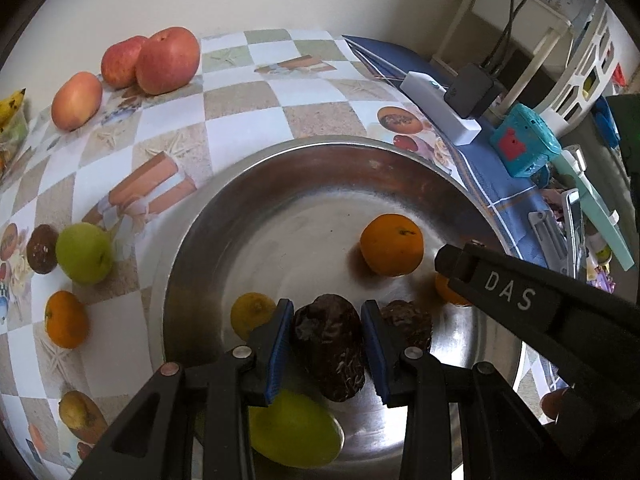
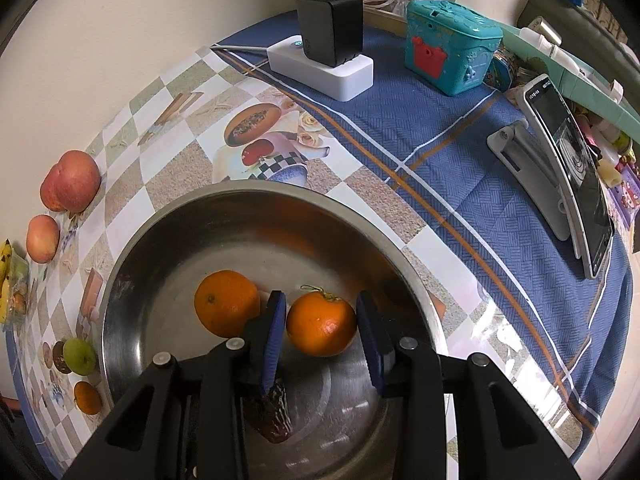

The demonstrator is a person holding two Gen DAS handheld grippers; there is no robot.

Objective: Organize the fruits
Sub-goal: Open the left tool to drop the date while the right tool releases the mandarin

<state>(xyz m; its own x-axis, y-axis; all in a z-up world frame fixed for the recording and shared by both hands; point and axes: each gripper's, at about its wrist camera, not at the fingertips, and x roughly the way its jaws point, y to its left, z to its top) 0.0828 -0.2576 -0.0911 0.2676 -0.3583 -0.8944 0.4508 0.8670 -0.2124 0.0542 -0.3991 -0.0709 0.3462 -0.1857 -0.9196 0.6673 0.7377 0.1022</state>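
A steel bowl (image 1: 304, 168) sits on the checkered cloth. My left gripper (image 1: 326, 316) is over the bowl with its blue pads on both sides of a dark brown fruit (image 1: 328, 344); contact is unclear. A second brown fruit (image 1: 408, 320), a yellow fruit (image 1: 250, 312), a green fruit (image 1: 296, 432) and an orange (image 1: 392, 244) lie in the bowl. My right gripper (image 2: 320, 320) straddles another orange (image 2: 320, 328) in the bowl (image 2: 168, 220), with small gaps at the pads. It shows in the left view as a black finger (image 1: 500, 280).
On the cloth outside the bowl lie three apples (image 1: 168, 60), a green apple (image 1: 84, 252), a brown fruit (image 1: 40, 248), an orange (image 1: 66, 318), a yellow fruit (image 1: 76, 410) and bananas (image 1: 12, 104). A power strip (image 2: 320, 64), teal box (image 2: 448, 44) and phone stand (image 2: 568, 176) stand right.
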